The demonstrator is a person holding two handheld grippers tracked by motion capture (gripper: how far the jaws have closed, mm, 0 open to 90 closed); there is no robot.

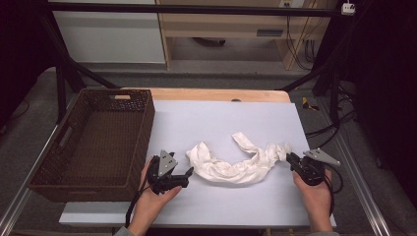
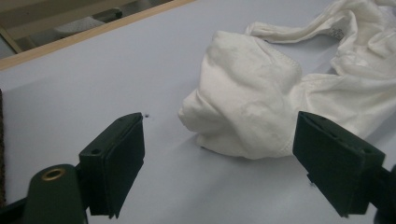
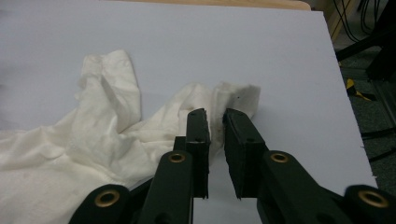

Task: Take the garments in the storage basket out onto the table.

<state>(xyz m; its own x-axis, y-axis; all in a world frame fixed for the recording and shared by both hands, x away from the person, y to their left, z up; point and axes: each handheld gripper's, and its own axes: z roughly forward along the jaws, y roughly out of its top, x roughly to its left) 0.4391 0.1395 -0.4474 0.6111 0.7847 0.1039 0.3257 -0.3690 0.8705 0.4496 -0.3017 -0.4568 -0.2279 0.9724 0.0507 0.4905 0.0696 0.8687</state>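
Note:
A crumpled white cloth (image 1: 236,164) lies in an arc on the pale mat (image 1: 221,118). My left gripper (image 1: 187,177) rests on the mat just left of the cloth's left end, jaws wide open. In the left gripper view the bunched cloth end (image 2: 247,107) sits just beyond and between my left gripper's (image 2: 220,122) jaws, untouched. My right gripper (image 1: 290,158) is at the cloth's right end. In the right gripper view its (image 3: 215,114) jaws stand a narrow gap apart, with the cloth's tip (image 3: 233,95) lying between and past them, not pinched.
A dark wicker basket (image 1: 142,132) with nothing in it stands at the left, its right wall close to my left hand. The wooden table edge (image 1: 216,94) runs behind the mat. Black frame bars and cables (image 1: 339,123) stand at the right.

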